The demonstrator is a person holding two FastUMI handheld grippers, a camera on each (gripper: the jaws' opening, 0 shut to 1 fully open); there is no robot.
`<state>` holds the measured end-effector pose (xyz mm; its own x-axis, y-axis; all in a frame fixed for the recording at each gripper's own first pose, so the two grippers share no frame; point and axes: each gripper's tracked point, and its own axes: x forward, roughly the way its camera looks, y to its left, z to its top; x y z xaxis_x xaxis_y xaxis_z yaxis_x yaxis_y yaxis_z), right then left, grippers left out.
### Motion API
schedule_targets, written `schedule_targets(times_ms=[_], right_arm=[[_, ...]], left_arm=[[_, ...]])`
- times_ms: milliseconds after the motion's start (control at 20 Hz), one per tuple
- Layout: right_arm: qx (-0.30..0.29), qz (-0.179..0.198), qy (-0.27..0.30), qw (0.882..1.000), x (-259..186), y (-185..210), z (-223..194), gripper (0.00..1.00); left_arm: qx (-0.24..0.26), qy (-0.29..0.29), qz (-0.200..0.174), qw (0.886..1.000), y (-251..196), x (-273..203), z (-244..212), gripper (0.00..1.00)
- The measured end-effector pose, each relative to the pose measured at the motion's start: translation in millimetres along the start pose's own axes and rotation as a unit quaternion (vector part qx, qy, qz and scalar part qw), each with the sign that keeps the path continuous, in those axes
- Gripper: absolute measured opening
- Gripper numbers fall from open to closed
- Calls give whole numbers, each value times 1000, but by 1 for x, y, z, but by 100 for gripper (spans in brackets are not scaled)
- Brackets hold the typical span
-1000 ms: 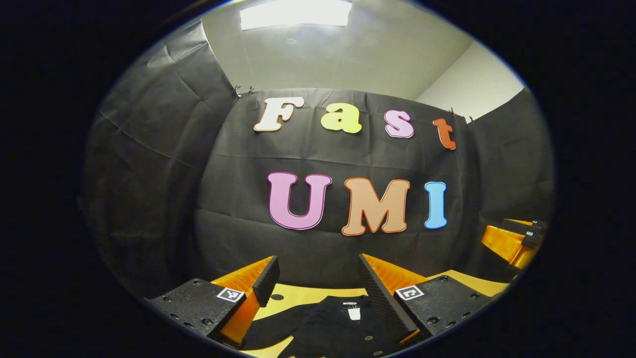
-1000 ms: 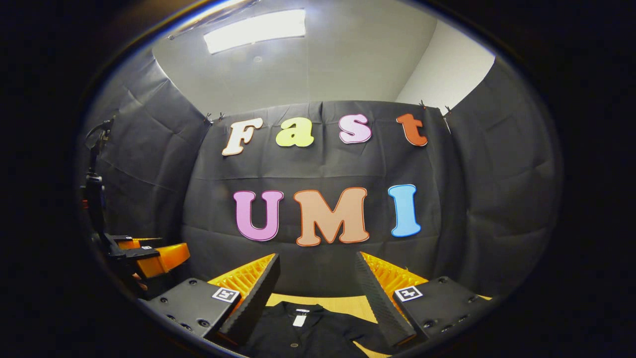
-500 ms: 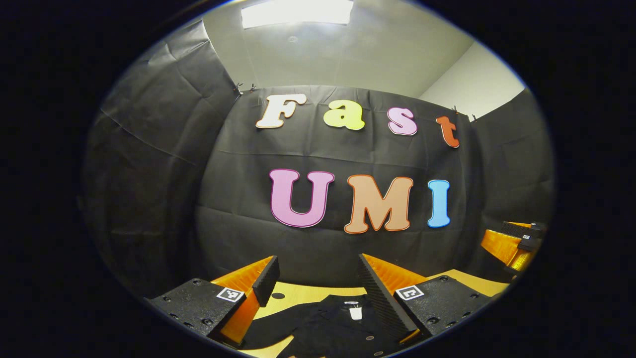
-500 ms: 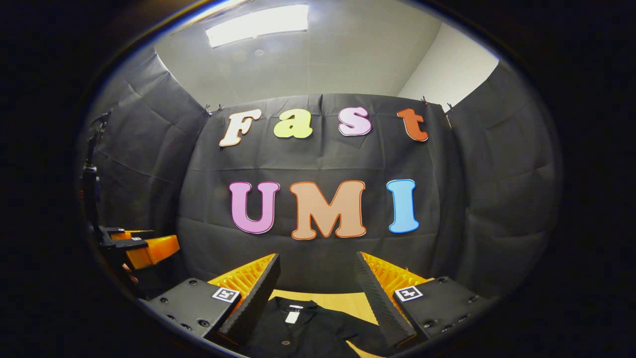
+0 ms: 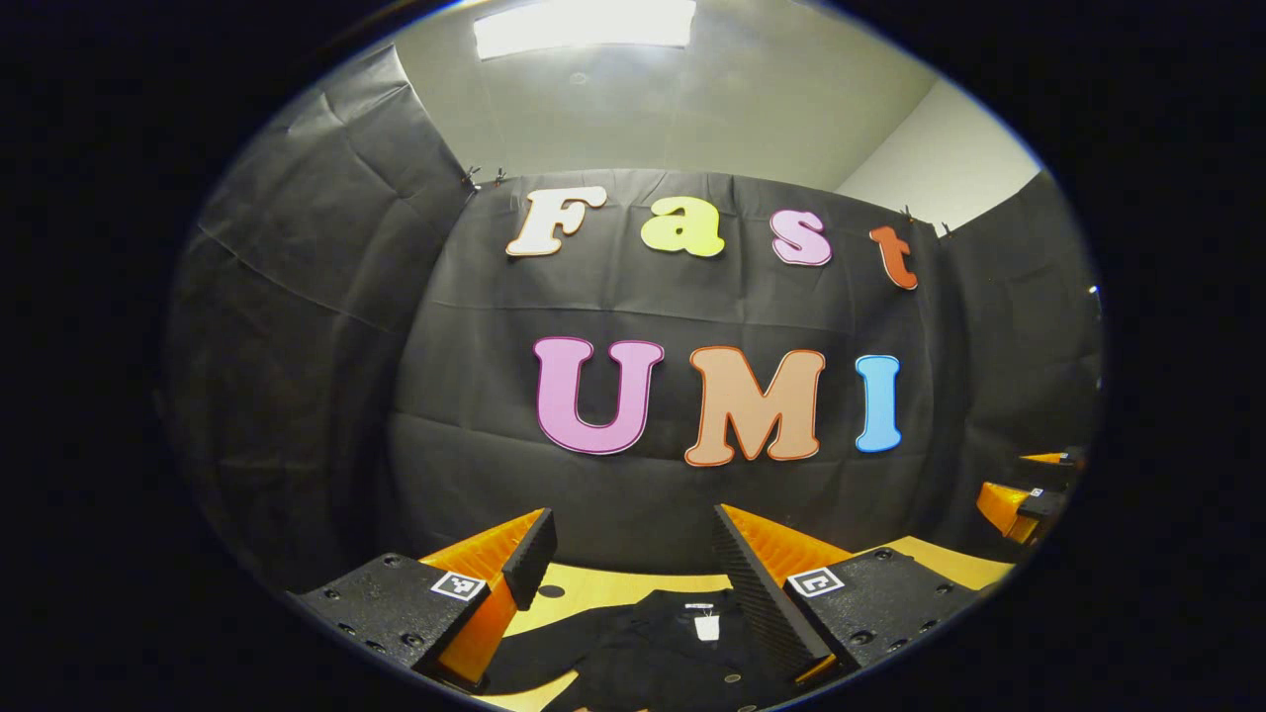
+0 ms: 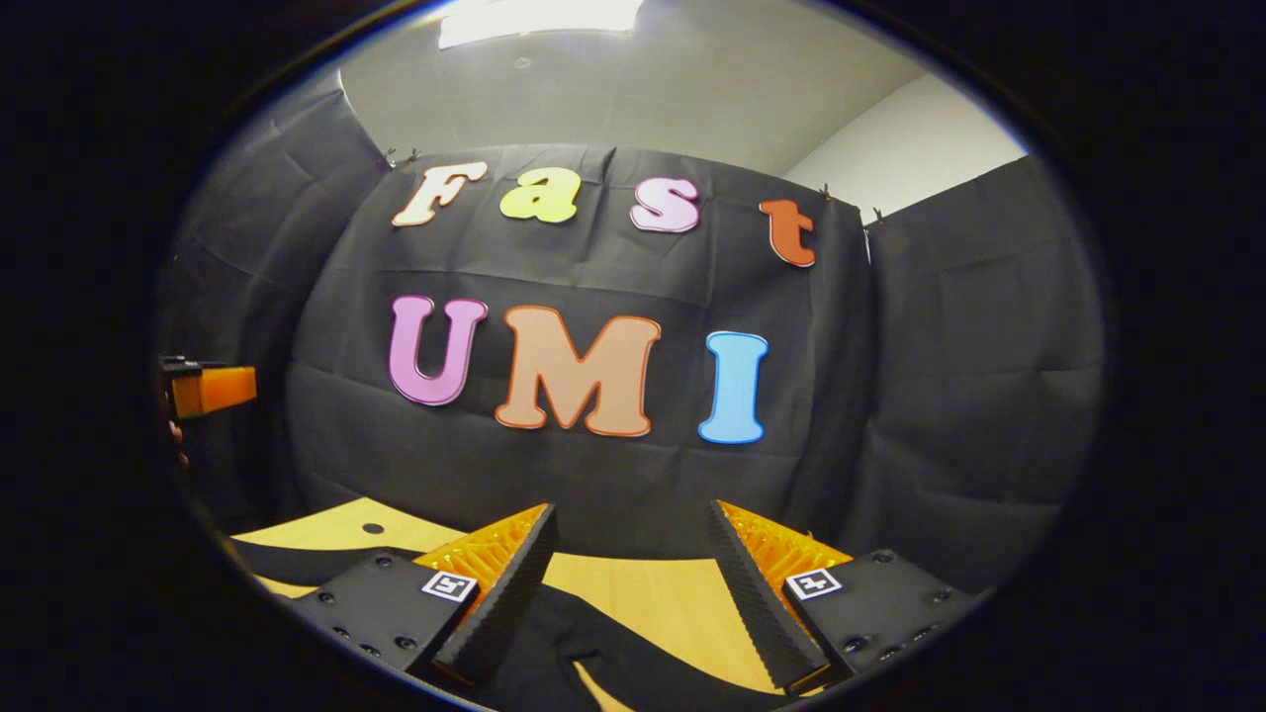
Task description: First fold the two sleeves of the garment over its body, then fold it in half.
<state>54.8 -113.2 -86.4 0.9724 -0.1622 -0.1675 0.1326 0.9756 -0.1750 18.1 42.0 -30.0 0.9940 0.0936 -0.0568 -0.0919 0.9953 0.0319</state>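
A black button-up garment lies flat on the wooden table, its collar with a white tag facing the back wall. My left gripper hovers above it, open, with nothing between the fingers. In the right gripper view, my right gripper is open too, above a black sleeve lying across the table. Another strip of the garment runs at the left. The right gripper shows at the far right of the left gripper view; the left gripper sits at the far left of the right gripper view.
Black cloth walls close the booth at the back and on both sides. The tabletop has a small round hole, also seen as a hole in the right gripper view. Bare wood lies beyond the sleeve toward the back wall.
The right gripper has swung to the right: the collar left its view and a sleeve now lies below it. The left gripper has stayed almost still. Both remain open.
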Motion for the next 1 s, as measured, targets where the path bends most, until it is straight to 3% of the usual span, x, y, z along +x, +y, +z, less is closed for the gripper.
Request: schedule_targets(times_ms=[300, 550, 750, 1000], right_arm=[[-19, -52, 72, 996, 17, -68, -60, 97], [-32, -67, 137, 988, 18, -107, -113, 97], [-46, -60, 201, 977, 15, -128, -162, 97], [-59, -36, 295, 953, 7, -147, -227, 99]], left_arm=[[6, 2, -4, 1000, -23, 3, -2, 95], [11, 7, -3, 1000, -40, 4, -6, 97], [14, 12, -2, 1000, -55, 4, -11, 97], [21, 21, 1, 1000, -74, 4, -18, 97]])
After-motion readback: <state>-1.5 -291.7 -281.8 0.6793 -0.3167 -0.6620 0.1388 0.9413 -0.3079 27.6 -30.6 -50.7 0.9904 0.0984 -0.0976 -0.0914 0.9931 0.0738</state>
